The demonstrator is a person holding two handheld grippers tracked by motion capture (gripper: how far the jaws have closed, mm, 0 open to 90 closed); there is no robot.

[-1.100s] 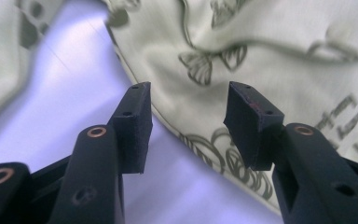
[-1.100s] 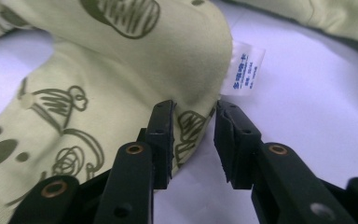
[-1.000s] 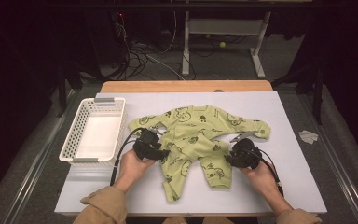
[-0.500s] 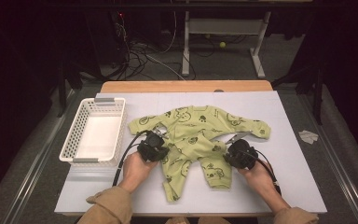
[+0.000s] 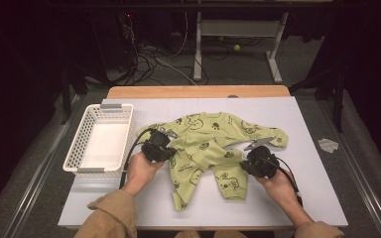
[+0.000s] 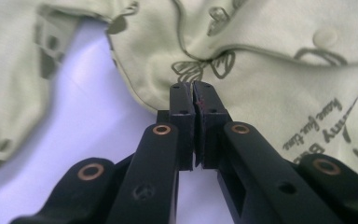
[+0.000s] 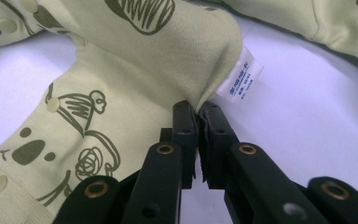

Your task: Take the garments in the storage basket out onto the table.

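High view: a light green baby romper of soft knit cotton, printed with dark olive bear and paw doodles (image 5: 206,148), lies spread on the white table top (image 5: 302,198), its 2 sleeves reaching toward the far side and its 2 legs pointing toward the person. The left gripper (image 5: 164,150) meets the garment at its left side seam, and the right gripper (image 5: 245,163) meets it at the right side seam. Left gripper view brings the black jaws pressed together on a gathered fold of the cloth (image 6: 261,70), the fabric puckering where they pinch it beside a printed doodle; these jaws have just been closing, with the cloth between them. Right gripper view has the other pair clamped on the cloth's edge (image 7: 135,60), right next to a small white sewn-in care label (image 7: 242,77); these jaws too have just been closing on fabric. Each gripper is held by one hand, left (image 5: 140,171) and right (image 5: 278,186), in tan sleeves. A white plastic lattice basket (image 5: 82,148) stands on the table just beside the left gripper, apart from the garment.
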